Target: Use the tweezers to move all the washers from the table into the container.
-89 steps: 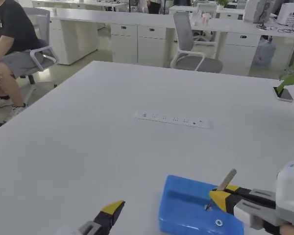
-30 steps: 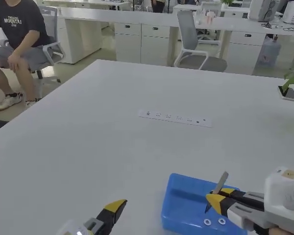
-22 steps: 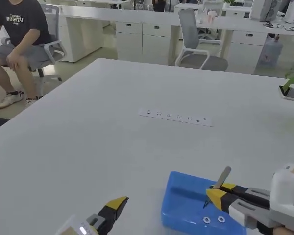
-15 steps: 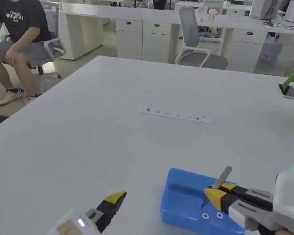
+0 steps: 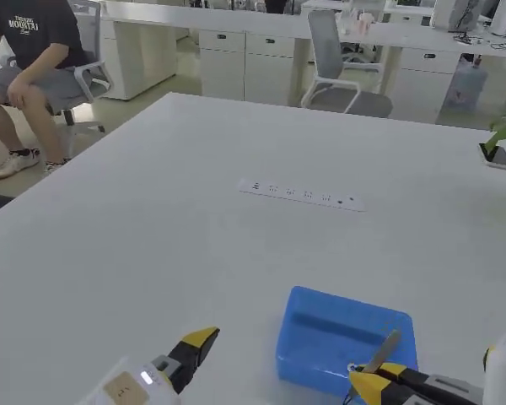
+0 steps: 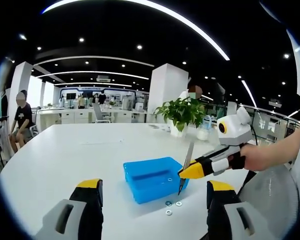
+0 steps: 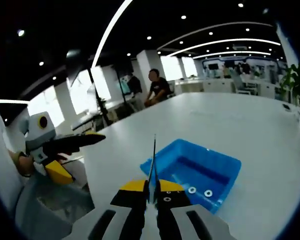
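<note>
Right gripper [image 7: 152,186]: jaws pressed together on the tweezers [image 7: 154,155], which stick up betw. the yellow tips; in the left gripper view the tweezer point hangs just off the near right corner of the container [image 6: 145,192], close above the table [image 5: 152,211]; whether it pinches anything, can't tell. Left gripper [image 6: 155,184]: jaws wide apart, gripping nothing, low over the table to the left of the container, apart from it. Container is blue, rectangular, open-topped. Washers [image 6: 178,203]: three small rings on the white top just outside the container's near side, under the tweezer point, in the left gripper view; in the right gripper view two rings sit by the near wall, in or out not clear. Writing: seated person [image 5: 29,59] at far left wears a black T-shirt [image 5: 42,34] w/ white print, approx. "MOUNTAI", rest too small; pale sticker on the left gripper's body, illegible; power strip [image 5: 299,194] mid-table, markings too small to read. Phone [image 5: 492,157] and plant [image 6: 182,112] on the table well beyond the container.
</note>
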